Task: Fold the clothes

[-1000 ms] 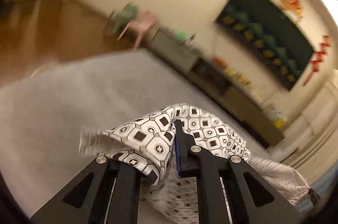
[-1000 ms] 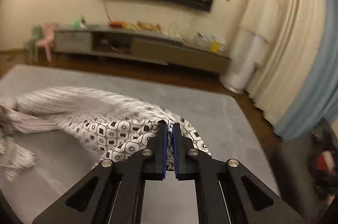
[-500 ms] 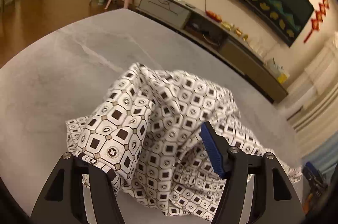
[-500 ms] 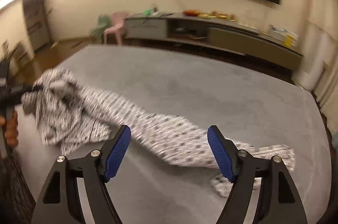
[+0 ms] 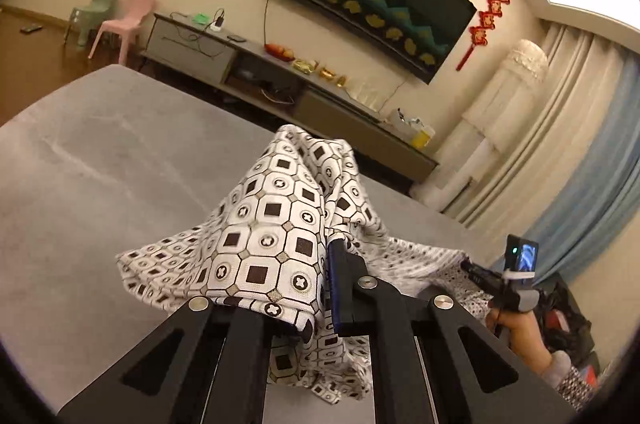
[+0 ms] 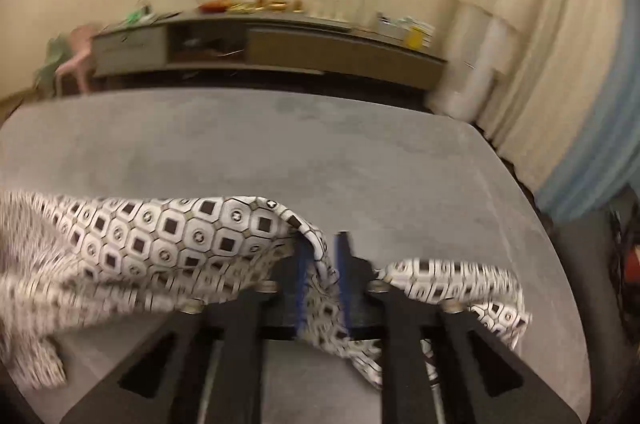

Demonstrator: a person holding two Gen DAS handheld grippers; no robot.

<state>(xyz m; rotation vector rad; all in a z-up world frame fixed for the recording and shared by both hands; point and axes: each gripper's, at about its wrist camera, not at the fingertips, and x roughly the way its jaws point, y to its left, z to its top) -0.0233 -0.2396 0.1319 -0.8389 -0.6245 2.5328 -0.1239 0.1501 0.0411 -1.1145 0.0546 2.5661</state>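
Both grippers — left gripper, right gripper — clamp patterned garment.

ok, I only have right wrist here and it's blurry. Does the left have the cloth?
Observer: Yes. In the left wrist view, the left gripper is shut on a fold of the patterned cloth.
Operator: Is the cloth bunched or flat on that side?
Observer: Bunched. It rises in a peak above the fingers, and the rest trails down toward the grey surface.
Operator: Can you see my gripper from there?
Observer: Yes. The right gripper is at the far right, held in a hand, with its tips at the cloth's other end.
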